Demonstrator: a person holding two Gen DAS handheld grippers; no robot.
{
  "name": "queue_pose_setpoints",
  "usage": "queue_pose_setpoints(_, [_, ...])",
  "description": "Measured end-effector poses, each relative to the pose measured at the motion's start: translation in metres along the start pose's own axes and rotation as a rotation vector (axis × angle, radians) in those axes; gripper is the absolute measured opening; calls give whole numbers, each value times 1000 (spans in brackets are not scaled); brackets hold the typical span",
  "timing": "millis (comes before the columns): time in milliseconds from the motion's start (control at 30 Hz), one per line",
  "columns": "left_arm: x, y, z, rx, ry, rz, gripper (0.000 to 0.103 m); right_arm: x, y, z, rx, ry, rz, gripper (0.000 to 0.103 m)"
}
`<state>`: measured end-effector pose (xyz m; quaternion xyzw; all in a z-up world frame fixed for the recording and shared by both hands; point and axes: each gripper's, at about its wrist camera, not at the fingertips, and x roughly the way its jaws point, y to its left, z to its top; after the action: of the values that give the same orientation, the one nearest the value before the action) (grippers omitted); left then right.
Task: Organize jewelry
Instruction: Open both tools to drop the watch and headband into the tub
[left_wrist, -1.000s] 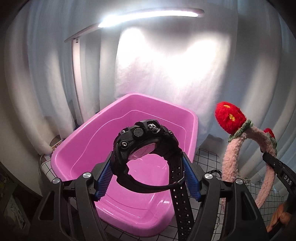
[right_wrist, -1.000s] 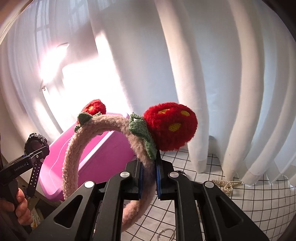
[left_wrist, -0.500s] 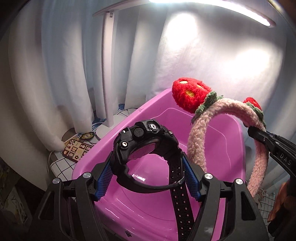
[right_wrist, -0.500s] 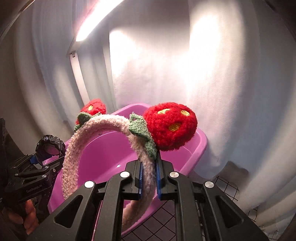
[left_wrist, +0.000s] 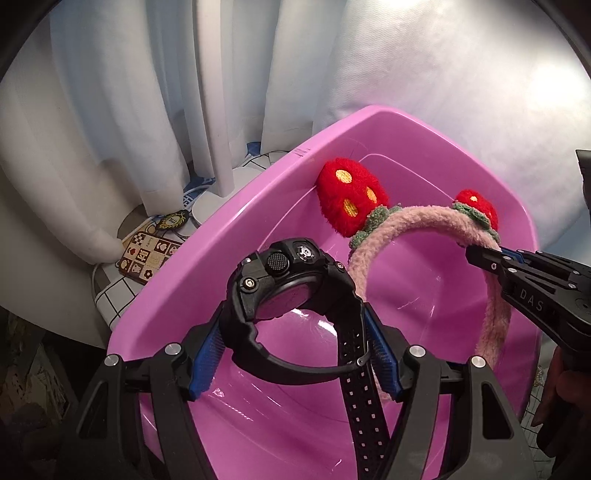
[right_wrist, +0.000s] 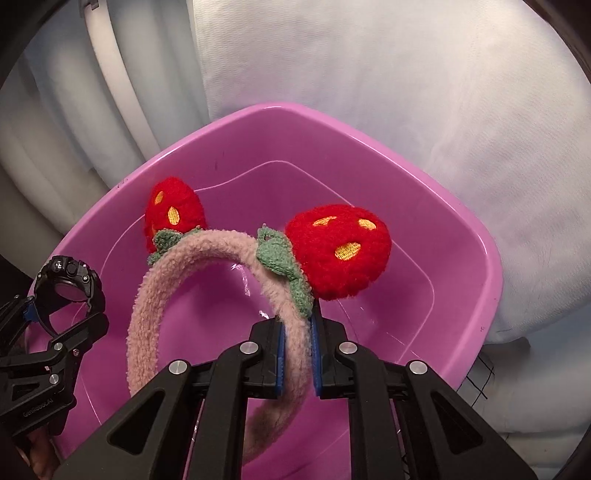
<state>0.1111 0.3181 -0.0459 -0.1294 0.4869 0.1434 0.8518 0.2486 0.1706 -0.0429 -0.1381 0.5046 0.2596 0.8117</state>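
Basin (left_wrist: 236, 218) in pink plastic is filling both views, its rounded rim (right_wrist: 491, 266) lying just beside the white curtain (right_wrist: 406, 92) on the far side. Inside the walls, the bare floor (right_wrist: 388, 314) is showing beneath both held items. On the left, outside the rim, a white lamp post (left_wrist: 214, 110) is rising from its base next to a patterned card (left_wrist: 147, 254) on a checked cloth (left_wrist: 114, 299).

Left gripper (left_wrist: 295, 358) is reaching in over the near-left rim, its blue-padded jaws spread around a black watch (left_wrist: 288, 288) and pinching it at the sides of the case and strap. The watch is hanging above the basin floor; its face is tilting up and away, and the loose strap (left_wrist: 362, 398) is trailing toward the camera between the fingers.

Right gripper (right_wrist: 297, 354) is coming in from the right side, jaws pressed onto a fuzzy pink headband (right_wrist: 210, 251), pinching the band just below one strawberry. The headband is standing upright over the basin interior, arch uppermost, open ends pointing down; its arch is running left to right in the right wrist view. Two red strawberries (right_wrist: 340, 251) with green leaves are sitting on top. In the left wrist view the headband (left_wrist: 424, 221) is standing just beside the watch, with the far strawberry (left_wrist: 347, 206) close to the basin's back wall; whether they are touching cannot be told.
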Motion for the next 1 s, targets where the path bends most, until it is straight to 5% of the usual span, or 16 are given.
queue_pose_setpoints(233, [6,-2,3,3,53,15,69,16,5,8,-7,58,-20,16])
queue_pose_setpoints(367, [-3,-2,5,21,7,46,90,21,22,14,-49,64,-15,48])
queue_pose_setpoints(467, [-8,-1,5,23,-9,44,90,15,31,18,-65,25,-57,65])
queue_pose_setpoints(1000, [-17,10,-3,-9,-26,39,91,-8,30,-3,14,-8,-25,66])
